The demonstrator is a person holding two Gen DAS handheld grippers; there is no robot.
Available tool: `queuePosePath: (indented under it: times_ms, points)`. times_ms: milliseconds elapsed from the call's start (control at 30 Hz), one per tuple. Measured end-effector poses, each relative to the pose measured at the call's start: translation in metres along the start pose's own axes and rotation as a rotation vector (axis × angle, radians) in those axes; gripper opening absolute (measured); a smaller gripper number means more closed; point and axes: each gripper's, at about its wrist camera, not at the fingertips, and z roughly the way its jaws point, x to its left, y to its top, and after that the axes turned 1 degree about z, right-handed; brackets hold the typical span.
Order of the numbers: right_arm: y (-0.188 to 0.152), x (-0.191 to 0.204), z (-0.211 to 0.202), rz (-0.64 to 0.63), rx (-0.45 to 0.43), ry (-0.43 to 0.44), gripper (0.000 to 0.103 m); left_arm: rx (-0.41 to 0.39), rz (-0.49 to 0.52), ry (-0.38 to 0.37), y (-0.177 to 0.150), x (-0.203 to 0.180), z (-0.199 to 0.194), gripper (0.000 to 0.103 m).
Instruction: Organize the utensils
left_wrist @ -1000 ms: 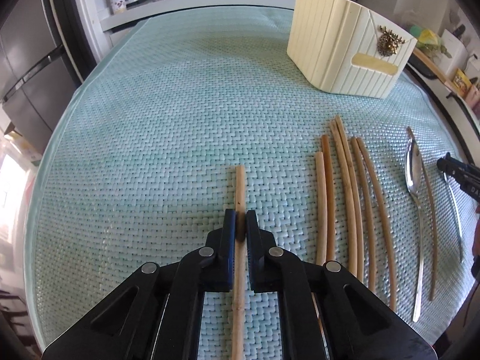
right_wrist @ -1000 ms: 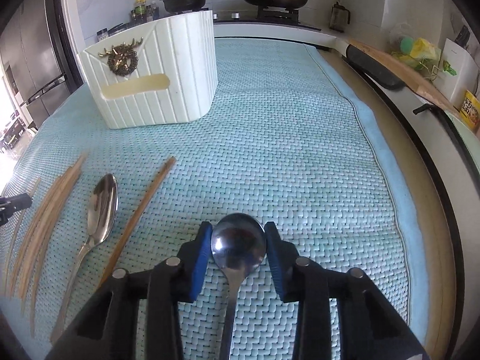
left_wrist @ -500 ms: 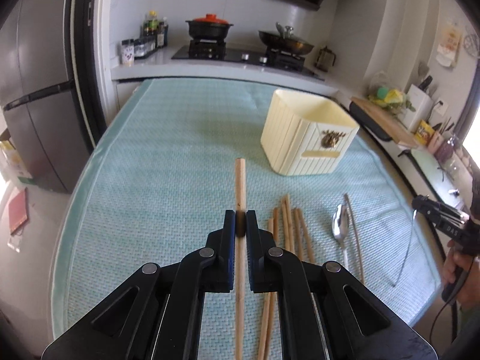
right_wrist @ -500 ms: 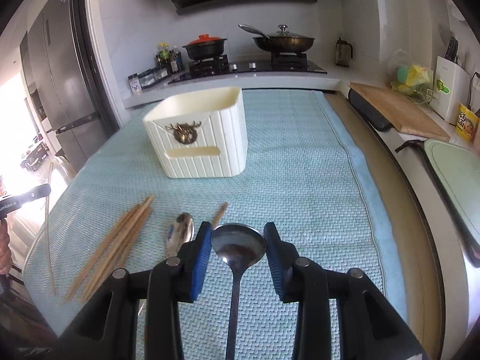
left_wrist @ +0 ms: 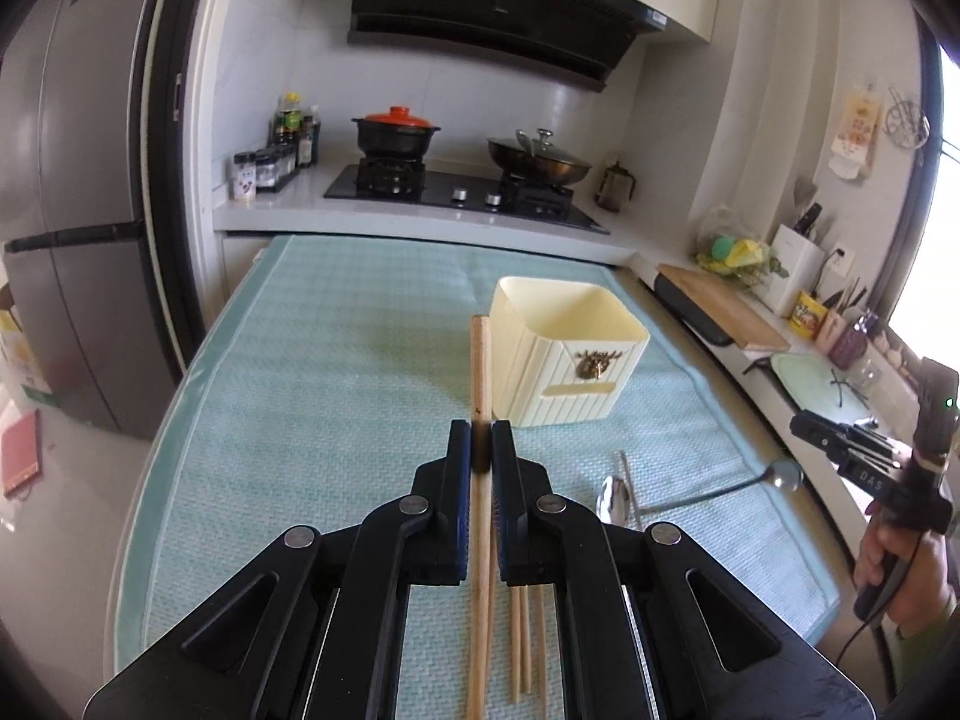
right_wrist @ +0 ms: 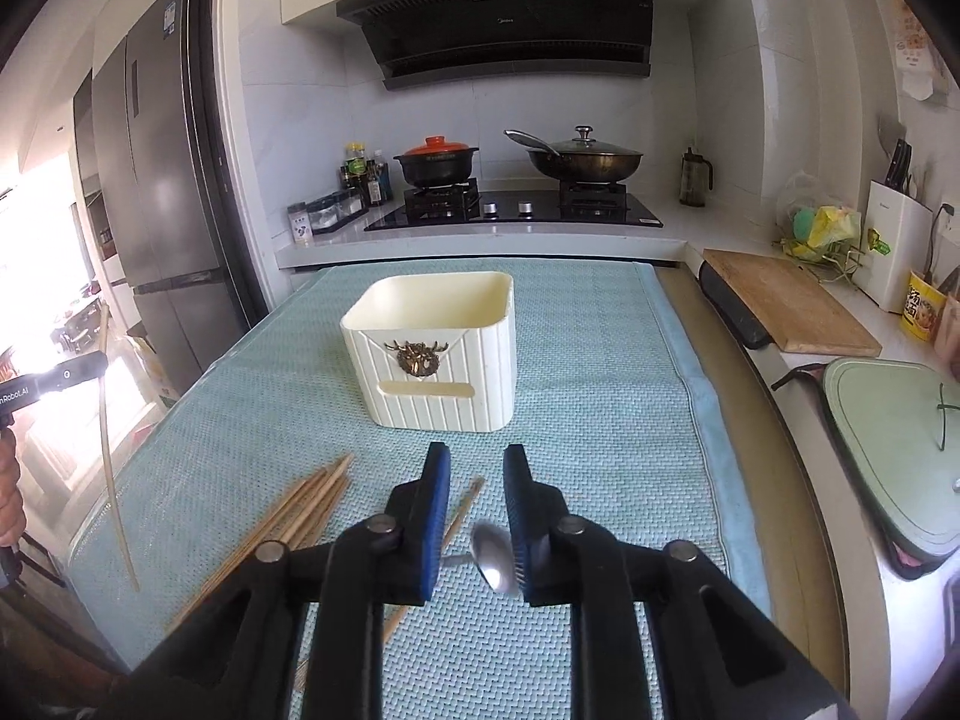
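Teal woven mat [left_wrist: 330, 360] sits lower than before. Left gripper [left_wrist: 480, 432] clamps the wooden chopstick [left_wrist: 480, 360], which points straight ahead. Right gripper [right_wrist: 477, 468], jaws just closing, pinches the steel spoon [right_wrist: 495, 558], now crosswise.

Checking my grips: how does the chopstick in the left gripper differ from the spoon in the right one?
The chopstick is pale wood; the spoon is shiny metal. The chopstick runs straight out of the left gripper; the spoon sits crosswise in the right gripper, whose jaws have just been closing on it. Both are held above the mat.
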Motion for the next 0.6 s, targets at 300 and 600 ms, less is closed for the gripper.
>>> queuePosePath:
  times_ms: [300,600]
  points:
    - [-0.007,-0.029,-0.012,0.096,0.016,-0.025,0.03,0.0,0.005,-0.002,-0.006,0.0,-0.003,0.005]
    - [-0.087,-0.062,-0.031,0.325,0.213,0.05,0.047,0.026,0.004,0.008,-0.016,0.005,0.006,0.005]
